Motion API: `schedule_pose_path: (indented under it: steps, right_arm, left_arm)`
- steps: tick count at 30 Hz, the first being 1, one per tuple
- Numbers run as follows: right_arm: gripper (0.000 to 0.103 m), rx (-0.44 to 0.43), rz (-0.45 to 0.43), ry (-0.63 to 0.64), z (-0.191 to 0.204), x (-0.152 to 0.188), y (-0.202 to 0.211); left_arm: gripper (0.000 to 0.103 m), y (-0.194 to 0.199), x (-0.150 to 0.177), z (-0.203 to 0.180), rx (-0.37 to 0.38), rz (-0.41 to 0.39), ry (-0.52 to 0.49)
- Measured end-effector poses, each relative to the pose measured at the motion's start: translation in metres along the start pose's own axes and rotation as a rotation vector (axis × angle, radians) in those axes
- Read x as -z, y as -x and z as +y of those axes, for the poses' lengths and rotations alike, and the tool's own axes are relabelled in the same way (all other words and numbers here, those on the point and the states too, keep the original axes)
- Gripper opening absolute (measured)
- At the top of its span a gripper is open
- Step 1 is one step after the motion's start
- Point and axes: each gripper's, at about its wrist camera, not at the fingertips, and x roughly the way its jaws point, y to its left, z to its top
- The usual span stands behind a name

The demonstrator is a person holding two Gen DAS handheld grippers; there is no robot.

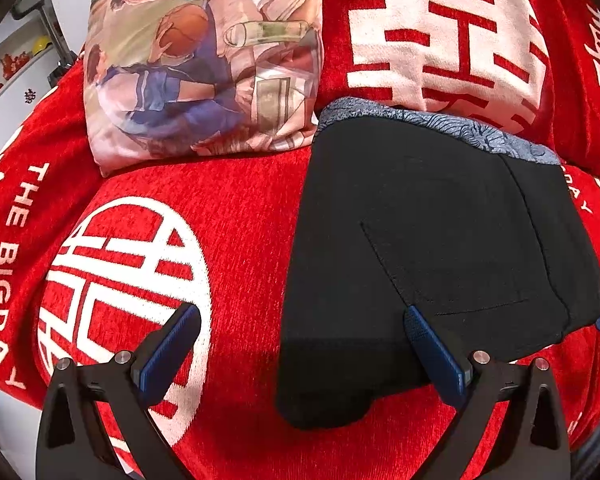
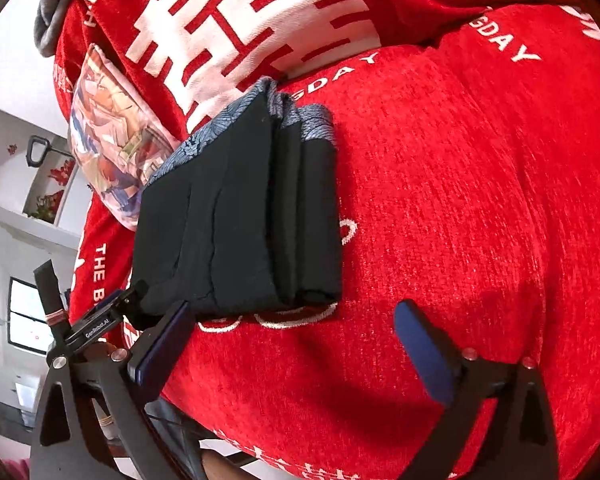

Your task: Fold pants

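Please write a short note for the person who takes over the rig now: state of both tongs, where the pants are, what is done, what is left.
Left tongs: open, holding nothing; one finger is over the pants' near edge.
Right tongs: open, empty, just beside the bundle.
Pants: black, folded into a compact stack on the red sofa cover, patterned waistband toward the backrest, next to the printed pillow.
Done: the folding looks finished.
Left: probably only to draw back both tongs.
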Motion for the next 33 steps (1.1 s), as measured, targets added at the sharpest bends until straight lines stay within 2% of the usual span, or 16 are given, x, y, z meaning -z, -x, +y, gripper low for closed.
schedule_pose_path:
  steps: [5,10,12,14,16,21,24,26,28,32,33]
  right_arm:
    - [0.100,-0.022,0.020,-0.021,-0.007,-0.001,-0.001]
    - [0.100,-0.018,0.037,-0.022,-0.011,-0.003,-0.004]
    - [0.100,-0.022,0.040,-0.030,-0.014,-0.006,-0.004]
    - [0.100,-0.035,0.035,-0.037,-0.016,-0.012,-0.003]
    - [0.100,-0.067,0.044,-0.040,-0.018,-0.018,-0.004]
    - [0.100,-0.197,0.092,-0.080,-0.028,-0.044,-0.021]
    - [0.100,-0.281,0.110,-0.098,-0.031,-0.057,-0.033]
    - [0.100,-0.316,0.125,-0.101,-0.032,-0.064,-0.041]
    - [0.100,-0.341,0.138,-0.100,-0.033,-0.073,-0.053]
    - [0.101,-0.403,0.140,-0.079,-0.028,-0.085,-0.067]
    - [0.101,-0.392,0.146,-0.047,-0.021,-0.089,-0.073]
  left_arm:
    - [0.102,0.003,-0.005,0.009,0.073,0.010,0.017]
    - [0.102,-0.002,-0.013,0.017,0.114,0.041,0.043]
    - [0.102,-0.004,-0.021,0.022,0.165,0.052,0.069]
    - [0.102,-0.008,-0.029,0.025,0.249,0.076,0.095]
    - [0.102,-0.014,-0.036,0.025,0.305,0.099,0.103]
    - [0.102,-0.035,-0.052,0.021,0.350,0.139,0.068]
    - [0.102,-0.052,-0.058,0.018,0.449,0.205,0.059]
    - [0.102,-0.062,-0.060,0.014,0.484,0.238,0.040]
    - [0.102,-0.071,-0.062,0.010,0.486,0.255,0.014]
    - [0.102,-0.081,-0.066,0.006,0.541,0.271,0.016]
    - [0.102,-0.082,-0.066,0.004,0.546,0.272,0.011]
